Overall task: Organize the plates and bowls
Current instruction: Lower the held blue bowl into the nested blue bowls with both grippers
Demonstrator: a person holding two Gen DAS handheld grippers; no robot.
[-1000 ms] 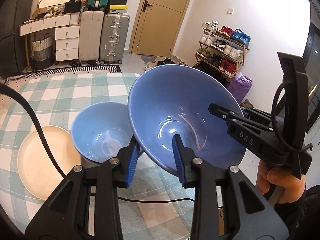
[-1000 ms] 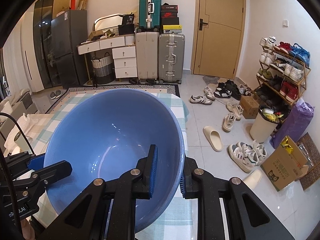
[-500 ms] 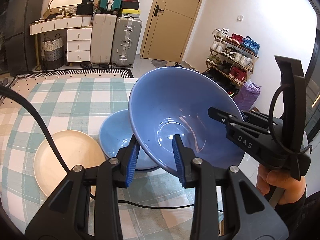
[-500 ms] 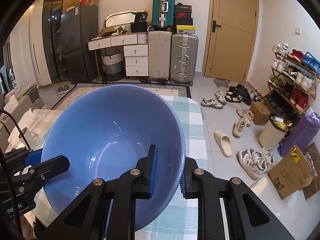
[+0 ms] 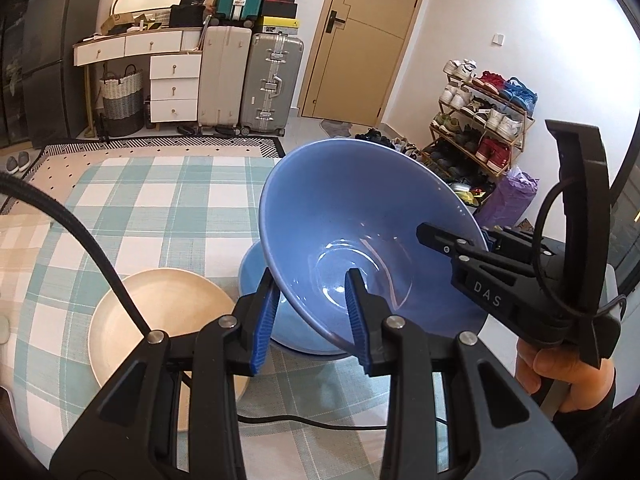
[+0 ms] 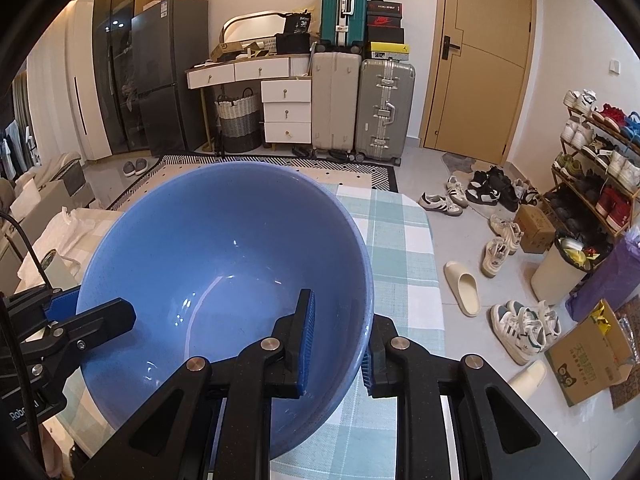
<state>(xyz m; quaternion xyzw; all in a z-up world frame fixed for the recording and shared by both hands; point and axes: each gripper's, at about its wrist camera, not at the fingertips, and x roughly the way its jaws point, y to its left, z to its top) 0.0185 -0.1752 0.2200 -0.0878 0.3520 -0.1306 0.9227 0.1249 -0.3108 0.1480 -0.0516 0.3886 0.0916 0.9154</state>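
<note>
A large blue bowl (image 5: 360, 232) is held tilted in the air between both grippers. My left gripper (image 5: 310, 316) is shut on its near rim, one finger inside and one outside. My right gripper (image 6: 336, 344) is shut on the opposite rim; it shows in the left wrist view (image 5: 480, 240) at the right. The bowl fills the right wrist view (image 6: 224, 264). A second blue bowl (image 5: 256, 276) sits on the table directly under the held one, mostly hidden. A cream plate (image 5: 160, 320) lies on the table to its left.
The table has a green and white checked cloth (image 5: 152, 208). A black cable (image 5: 92, 256) runs across the plate and the near cloth. The table's right edge (image 6: 436, 280) drops to a floor with shoes and a cardboard box (image 6: 588, 348).
The held bowl has moved left over the second bowl, which is now largely covered. Both grippers kept their hold on the rim.
</note>
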